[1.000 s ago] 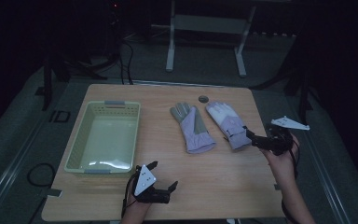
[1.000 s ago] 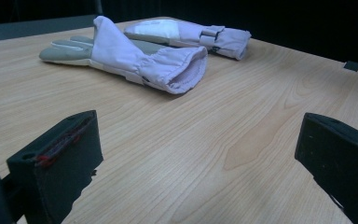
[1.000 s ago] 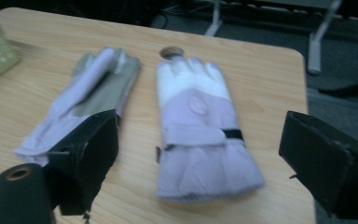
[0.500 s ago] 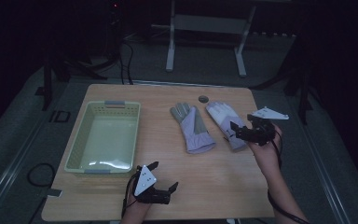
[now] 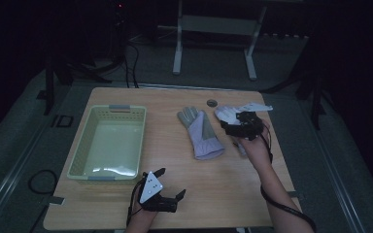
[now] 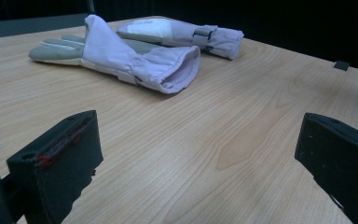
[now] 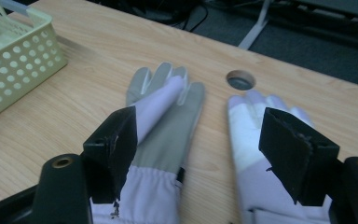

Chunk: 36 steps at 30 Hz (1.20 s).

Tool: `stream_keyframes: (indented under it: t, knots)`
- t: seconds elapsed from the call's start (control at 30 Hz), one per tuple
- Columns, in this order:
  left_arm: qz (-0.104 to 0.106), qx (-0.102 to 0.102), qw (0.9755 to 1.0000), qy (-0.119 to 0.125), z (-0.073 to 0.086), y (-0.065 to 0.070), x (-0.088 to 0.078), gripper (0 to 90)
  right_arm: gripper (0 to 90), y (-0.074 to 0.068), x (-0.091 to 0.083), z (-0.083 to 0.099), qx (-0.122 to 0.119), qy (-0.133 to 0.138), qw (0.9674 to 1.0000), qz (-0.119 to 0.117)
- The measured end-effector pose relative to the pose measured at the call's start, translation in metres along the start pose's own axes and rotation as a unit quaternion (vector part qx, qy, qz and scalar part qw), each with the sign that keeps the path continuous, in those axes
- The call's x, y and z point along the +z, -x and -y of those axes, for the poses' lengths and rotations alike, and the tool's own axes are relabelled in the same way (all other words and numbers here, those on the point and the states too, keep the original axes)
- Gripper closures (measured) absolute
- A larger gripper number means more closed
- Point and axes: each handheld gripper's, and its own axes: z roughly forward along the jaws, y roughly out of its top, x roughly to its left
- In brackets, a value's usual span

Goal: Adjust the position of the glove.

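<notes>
The right-hand glove (image 5: 230, 119) lies flat on the desk (image 5: 175, 204) near its far right corner, partly under the right hand-held gripper (image 5: 226, 127). Just beside it, toward the basket, lies the left-hand glove (image 5: 203, 136); a narrow strip of bare wood shows between the two in the right gripper view. Both gloves point their fingertips away from the person and their cuffs back toward the near edge, so each long axis runs roughly front to back, the left-hand one slanting a little so its cuff sits nearer the right forearm.

The right hand-held gripper hovers low over the gap between the gloves. Its jaws have just been closing but stand well apart, with nothing pinched; one jaw sits above the left-hand glove's palm (image 7: 168, 135), the other above the right-hand glove's back (image 7: 249, 140).

To do this step well, I would settle on one glove, centre both jaws over it across its width near the cuff, where the fabric bunches, then come down until the pads reach cloth before squeezing. Straddling the gap risks catching both edges or neither.

The left hand-held gripper (image 5: 171, 187) rests at the near edge, jaws wide, holding nothing. The pale green basket (image 5: 77, 162) sits empty at the left.
</notes>
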Motion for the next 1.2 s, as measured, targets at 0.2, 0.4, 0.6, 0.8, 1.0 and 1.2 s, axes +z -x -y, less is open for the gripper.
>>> stream_keyframes:
  t: [0.2, 0.4, 0.6, 0.8, 1.0, 1.2]
  knots:
    - [0.002, -0.001, 1.0, 0.0, 0.0, 0.0, 0.0, 0.7, 27.8, -0.011, 0.026, -0.004, -0.002, -0.02, 0.9998, -0.005]
    - [0.002, -0.001, 1.0, 0.001, 0.0, -0.001, 0.0, 0.7, 27.8, -0.019, 0.05, -0.005, -0.001, -0.034, 0.9993, -0.013]
    - [0.003, -0.007, 1.0, 0.004, 0.0, -0.001, -0.001, 0.7, 29.7, -0.025, 0.076, -0.003, 0.002, -0.054, 0.9983, -0.021]
    - [0.004, -0.001, 1.0, 0.006, 0.001, 0.0, -0.001, 0.7, 32.0, -0.026, 0.099, 0.003, 0.019, -0.073, 0.997, -0.02]
    - [0.007, -0.004, 0.9999, 0.007, 0.001, -0.001, -0.002, 0.7, 34.3, -0.026, 0.121, 0.008, 0.017, -0.094, 0.9954, -0.011]
    - [0.006, -0.002, 1.0, 0.007, 0.001, 0.0, -0.001, 0.7, 38.0, -0.022, 0.133, 0.013, 0.024, -0.103, 0.9944, -0.006]
